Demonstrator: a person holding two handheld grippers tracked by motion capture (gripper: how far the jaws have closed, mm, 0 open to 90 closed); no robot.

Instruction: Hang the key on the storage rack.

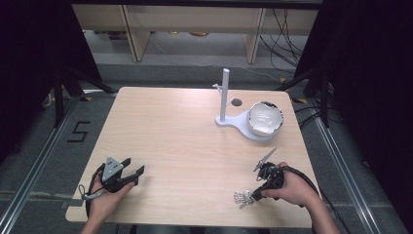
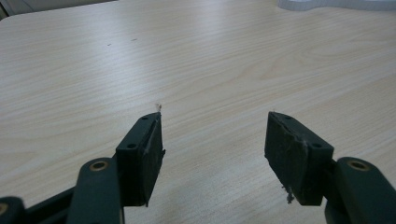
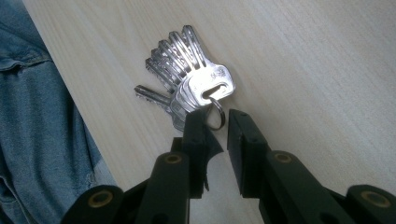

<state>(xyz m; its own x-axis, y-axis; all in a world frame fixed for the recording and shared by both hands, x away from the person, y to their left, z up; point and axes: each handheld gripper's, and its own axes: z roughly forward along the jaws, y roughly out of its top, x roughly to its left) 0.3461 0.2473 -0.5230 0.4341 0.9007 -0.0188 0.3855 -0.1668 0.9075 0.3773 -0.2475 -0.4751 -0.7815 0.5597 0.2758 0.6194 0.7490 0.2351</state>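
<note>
A bunch of several silver keys [image 3: 187, 74] on a small ring [image 3: 219, 122] lies fanned out on the wooden table [image 1: 195, 146], near its front right edge [image 1: 242, 198]. My right gripper [image 3: 217, 116] points at it from the right [image 1: 256, 193]. Its jaws stand close together, one on each side of the ring, nipping it, while the keys rest on the table. My left gripper [image 1: 136, 165] sits at the front left, held in a hand. Its jaws are wide open over bare wood [image 2: 215, 121].
A white stand [image 1: 224, 95] with an upright post and a side peg rises at the back right; its base [image 2: 336, 3] shows at the top of the left gripper view. A white bowl [image 1: 265, 118] sits on that base. Blue denim [image 3: 37, 116] lies just past the table's front edge.
</note>
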